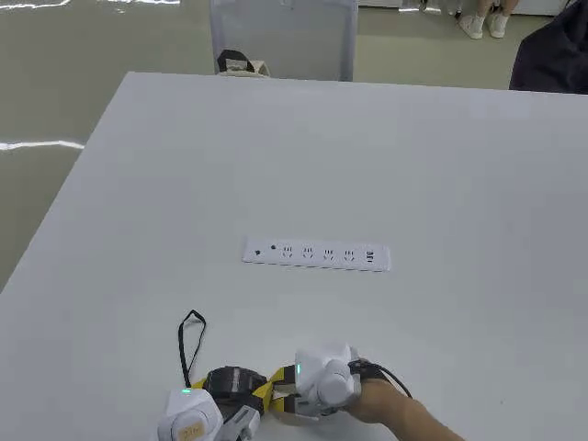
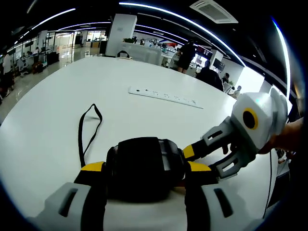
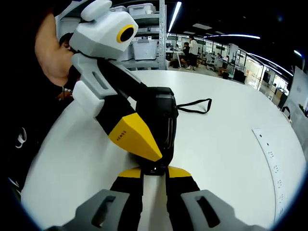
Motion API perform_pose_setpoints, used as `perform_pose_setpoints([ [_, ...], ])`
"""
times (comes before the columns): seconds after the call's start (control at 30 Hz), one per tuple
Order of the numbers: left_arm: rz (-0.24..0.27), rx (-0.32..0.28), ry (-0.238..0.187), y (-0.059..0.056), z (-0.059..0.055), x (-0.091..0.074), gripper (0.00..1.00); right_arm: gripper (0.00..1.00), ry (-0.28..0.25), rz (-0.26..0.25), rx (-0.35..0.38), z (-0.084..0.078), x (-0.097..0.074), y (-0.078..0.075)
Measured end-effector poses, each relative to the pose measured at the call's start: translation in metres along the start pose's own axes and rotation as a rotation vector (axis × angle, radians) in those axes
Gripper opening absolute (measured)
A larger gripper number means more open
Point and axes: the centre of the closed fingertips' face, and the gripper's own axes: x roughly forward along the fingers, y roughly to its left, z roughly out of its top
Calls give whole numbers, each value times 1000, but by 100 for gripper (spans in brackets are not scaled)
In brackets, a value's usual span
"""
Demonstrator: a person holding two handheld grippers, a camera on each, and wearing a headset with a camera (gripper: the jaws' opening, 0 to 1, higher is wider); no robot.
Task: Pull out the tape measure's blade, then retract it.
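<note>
Head view. White table (image 1: 441,165), power strip (image 1: 317,254) flat near its middle, sockets up. Black tape measure (image 1: 231,380) at the near edge, lying on the tabletop, well apart from the strip. Black wrist strap (image 1: 188,342) looped out from it toward the strip. Left gripper (image 1: 230,393) in from below-left, yellow-tipped jaws on either side of the case. Right gripper (image 1: 276,390) just beside it, in from the right, held by a bare hand (image 1: 381,402), yellow tips against the case's right end.

Left gripper view. Case clamped crosswise between own two jaws, yellow pads pressed to its left and right sides; firm hold, gap set by the case's width. Strap trailing off to the left over the tabletop. Right gripper in from the right, white body, two fingers reaching to the case's right front corner. Power strip farther back across the table. People (image 2: 185,54) standing beyond the far edge.

Right gripper view. Own jaws narrow, nearly together, pinching a small black part at the case's near lower end; cannot tell whether that part is the blade's hook. Case straight ahead, touching the table. Left gripper in from the upper left, one yellow finger flat against the case's side. Strap looped behind the case. Power strip at the right edge. Shelves (image 3: 162,43) with bins (image 3: 143,48) in the background.
</note>
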Motion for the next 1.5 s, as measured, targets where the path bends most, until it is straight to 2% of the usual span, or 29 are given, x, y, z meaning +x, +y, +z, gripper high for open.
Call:
perform_pose_setpoints([
  [0.07, -1, 12, 3, 1, -1, 0, 63, 22, -9, -18, 14, 3, -1, -3],
  [0.23, -21, 35, -6, -2, 4, -5, 64, 24, -6, -34, 23, 4, -6, -1],
  [0.33, -41, 53, -15, -3, 5, -5, 67, 25, 0, -50, 29, 4, -8, -1],
  [0.4, -54, 81, -19, -5, 8, -9, 69, 26, 0, -62, 38, 5, -12, 1],
  [0.5, -73, 120, -21, -10, 12, -15, 72, 31, 9, -89, 73, 5, -16, 1],
  [0.6, -90, 151, -14, -6, 12, -20, 74, 34, 12, -115, 84, 5, -21, 3],
  [0.7, -103, 171, -7, -5, 11, -23, 75, 36, 7, -138, 102, 7, -28, 5],
  [0.8, -125, 190, 3, -9, 11, -30, 78, 39, 10, -162, 127, 4, -34, 6],
  [0.97, -157, 250, 14, -8, 8, -37, 80, 43, 8, -199, 157, 2, -45, 10],
  [1.13, -180, 311, 24, -18, 9, -52, 81, 50, 27, -240, 208, -3, -58, 15],
  [1.37, -214, 353, 36, -19, 6, -64, 85, 56, 32, -314, 265, -8, -81, 23],
  [1.5, -234, 359, 43, -21, 5, -72, 86, 58, 20, -352, 304, -14, -95, 29],
])
